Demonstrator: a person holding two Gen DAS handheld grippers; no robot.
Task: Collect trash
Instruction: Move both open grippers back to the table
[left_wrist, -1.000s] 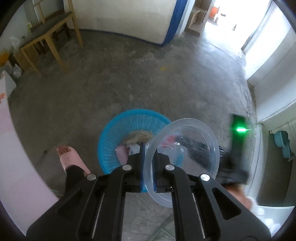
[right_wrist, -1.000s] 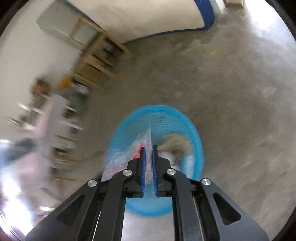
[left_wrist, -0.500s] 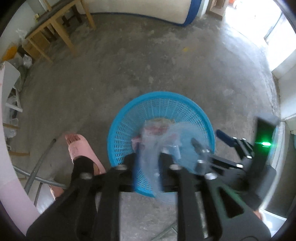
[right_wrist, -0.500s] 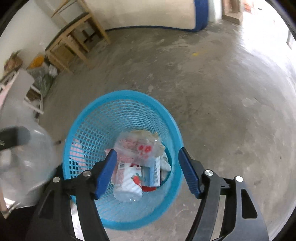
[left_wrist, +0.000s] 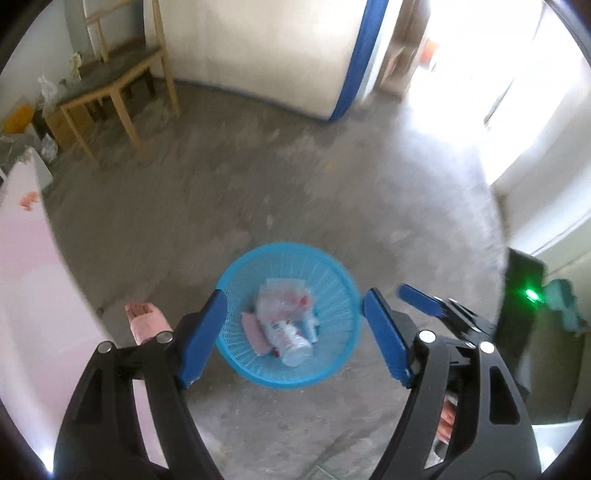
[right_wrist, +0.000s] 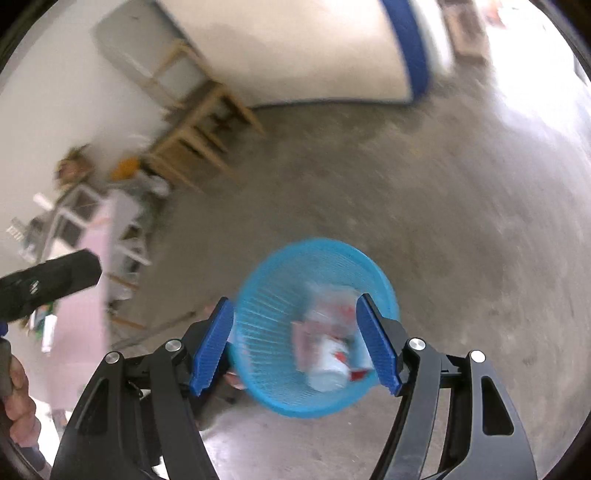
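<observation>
A bare grey concrete floor fills both views, with a wooden table against the far wall and bright daylight from a doorway on the right. On the floor stands a round blue basket, seen from above by both cameras.

A second ago each claw was pinched shut on a piece of trash over the basket: the left on a clear plastic bowl, the right on a clear printed bag. Now the left gripper has nothing between its blue pads and its jaws are opening wider, while the right gripper stands wide apart and empty too. Both pieces have been dropped, and both views now show the basket from farther off, so the hands seem to be pulling back. That looks like 2 more items delivered; the next job is probably to go and look for more litter.

The trash lies in a loose heap at the bottom of the basket: crumpled clear plastic with red print on top, a pale bottle or cup lying on its side, and something pinkish beside it. The right wrist view is blurred, so finer detail there cannot be told. A foot in a pink slipper stands just left of the basket.
</observation>
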